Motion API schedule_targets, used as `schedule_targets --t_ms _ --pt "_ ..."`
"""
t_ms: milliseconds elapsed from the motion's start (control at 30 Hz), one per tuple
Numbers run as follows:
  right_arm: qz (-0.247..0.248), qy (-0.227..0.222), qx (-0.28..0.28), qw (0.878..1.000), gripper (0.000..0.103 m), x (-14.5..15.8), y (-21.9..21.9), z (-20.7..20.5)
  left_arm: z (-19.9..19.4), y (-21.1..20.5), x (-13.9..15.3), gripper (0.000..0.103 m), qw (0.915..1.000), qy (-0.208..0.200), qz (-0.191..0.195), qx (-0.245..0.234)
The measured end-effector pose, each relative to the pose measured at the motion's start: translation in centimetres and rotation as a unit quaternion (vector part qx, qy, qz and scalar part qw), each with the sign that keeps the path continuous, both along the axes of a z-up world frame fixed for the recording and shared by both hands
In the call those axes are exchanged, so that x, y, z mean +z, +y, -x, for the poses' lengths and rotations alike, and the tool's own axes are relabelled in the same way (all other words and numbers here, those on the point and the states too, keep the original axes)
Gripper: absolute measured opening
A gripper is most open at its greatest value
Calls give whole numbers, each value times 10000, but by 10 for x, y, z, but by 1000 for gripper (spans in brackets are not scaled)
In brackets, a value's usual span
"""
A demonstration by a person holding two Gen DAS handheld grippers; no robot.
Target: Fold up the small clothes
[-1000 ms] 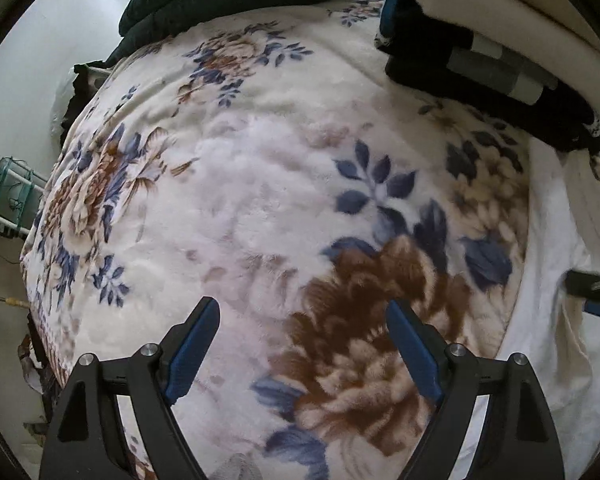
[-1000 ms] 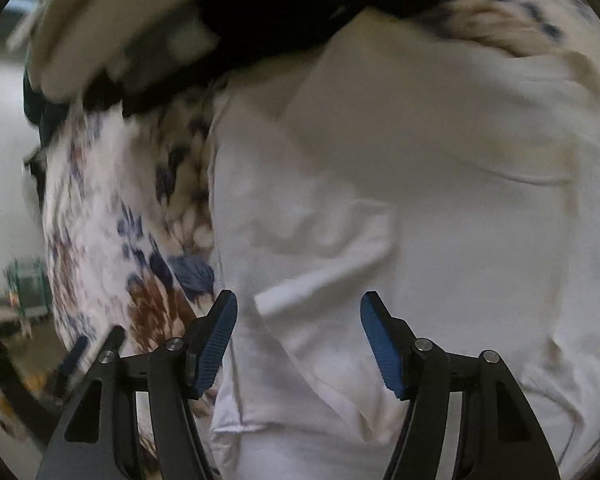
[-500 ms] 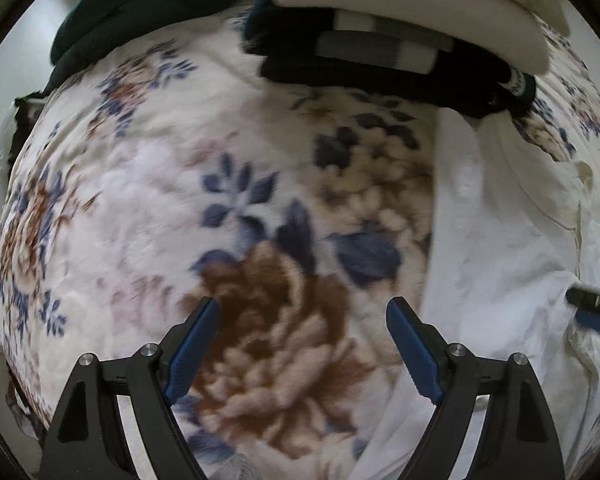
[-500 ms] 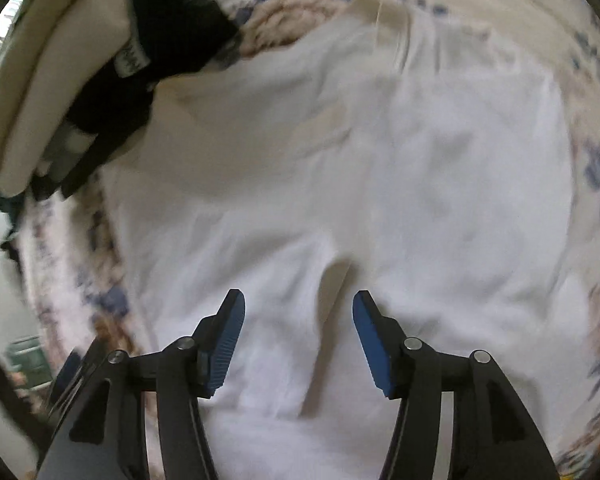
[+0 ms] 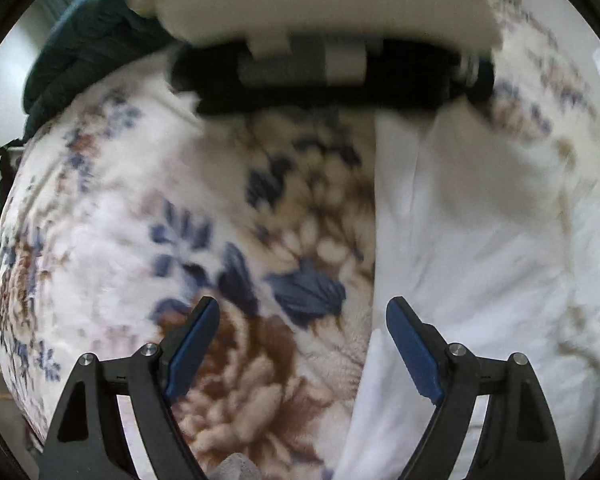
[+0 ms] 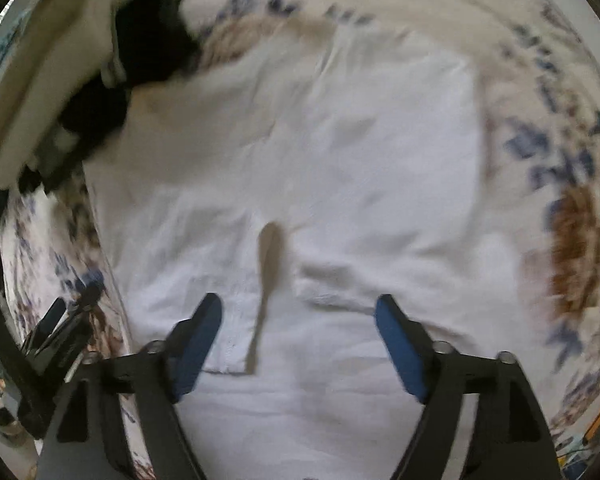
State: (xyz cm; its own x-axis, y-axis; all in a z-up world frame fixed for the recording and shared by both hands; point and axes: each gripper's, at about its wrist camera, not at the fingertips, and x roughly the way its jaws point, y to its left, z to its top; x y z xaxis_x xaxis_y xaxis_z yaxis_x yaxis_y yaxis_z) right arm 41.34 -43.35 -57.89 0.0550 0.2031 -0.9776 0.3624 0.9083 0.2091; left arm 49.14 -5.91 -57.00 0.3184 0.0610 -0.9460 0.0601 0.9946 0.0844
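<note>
At the far left of the left wrist view, a dark teal quilted cover [image 5: 88, 52] is bunching up at the head of the bed, beyond the floral blanket [image 5: 112, 208] that is spreading over the whole mattress. The left tongs [image 5: 302, 344] are hanging released above the blanket, blue pads wide apart and gripping nothing, with the brown flower print showing between them. The right-hand pad is sitting just over the left edge of the white garment [image 5: 480, 240], which is lying flat on the blanket and filling the right half of that view. At the far side, a stack of folded clothes [image 5: 320, 60] is resting on the blanket, dark pieces underneath and a cream piece on top; the garment's far corner is reaching up to, and seemingly touching, the dark bottom layer.

In the right wrist view the left tongs [image 6: 66, 320] are appearing at the left edge, beside the garment's left border. The folded stack [image 6: 80, 92] is sitting at the far left. The white garment [image 6: 320, 152] is occupying the middle, spread out with soft creases and a narrow shadowed fold running toward the near side. The right tongs [image 6: 298, 336] are hovering released over its near part, pads well apart and holding nothing. To the right, the floral blanket [image 6: 560, 184] is showing again past the garment's right edge. Both views are somewhat blurred.
</note>
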Motion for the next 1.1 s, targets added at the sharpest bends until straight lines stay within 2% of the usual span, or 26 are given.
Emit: schedule_targets --t_ms 133,267,367,433,467,500,567,667,733,767,833,900,933,967,1000,1033,1067,1100 --pt "-145 -11 31 9999 89 40 -39 18 18 6 61 90 9984 -435 316 158" --pt "-273 161 287 9991 89 65 -75 64 49 -15 99 90 9966 -575 586 30" --pt "-273 445 580 9969 89 81 -123 102 84 -54 106 90 9972 -279 690 -66" --pt "-233 605 726 9953 89 86 -154 124 122 -89 99 90 9969 124 776 -76" --pt "-185 674 808 9943 83 89 -172 134 138 -104 95 90 9958 315 853 -68" --pt "-144 681 881 9937 61 92 -187 142 155 -120 89 90 9939 523 970 -49" --pt "-24 803 1053 9912 36 94 -222 155 196 -163 71 90 9864 1086 1233 22" --pt "25 866 1111 9900 37 91 -261 160 249 -222 37 88 9670 1931 1659 42" --pt "-2 878 1074 9903 38 85 -281 156 278 -257 12 87 9482 2453 2020 51" --pt "-60 861 1055 9907 41 82 -288 151 293 -274 -1 83 9374 2678 2224 76" --pt "-148 791 1050 9912 46 74 -298 140 313 -303 -20 81 9250 2896 2459 36" --pt "-186 772 1042 9914 46 62 -304 127 325 -326 -35 61 9235 2948 2453 -35" --pt "-212 774 1046 9913 46 55 -306 120 331 -340 -49 54 9225 3047 2368 -45" --pt "-286 769 1055 9910 46 47 -306 112 333 -349 -56 38 9252 3053 2254 -55" --pt "-329 766 1042 9911 46 41 -305 106 334 -356 -60 18 9318 2972 2080 -103" --pt "-427 778 1022 9908 47 31 -303 95 335 -362 -61 9 9410 2857 1808 -161" --pt "-546 767 987 9907 50 24 -300 88 334 -363 -59 3 9458 2758 1710 -158" --pt "-679 721 949 9905 53 18 -297 79 332 -360 -55 1 9472 2657 1790 -113"
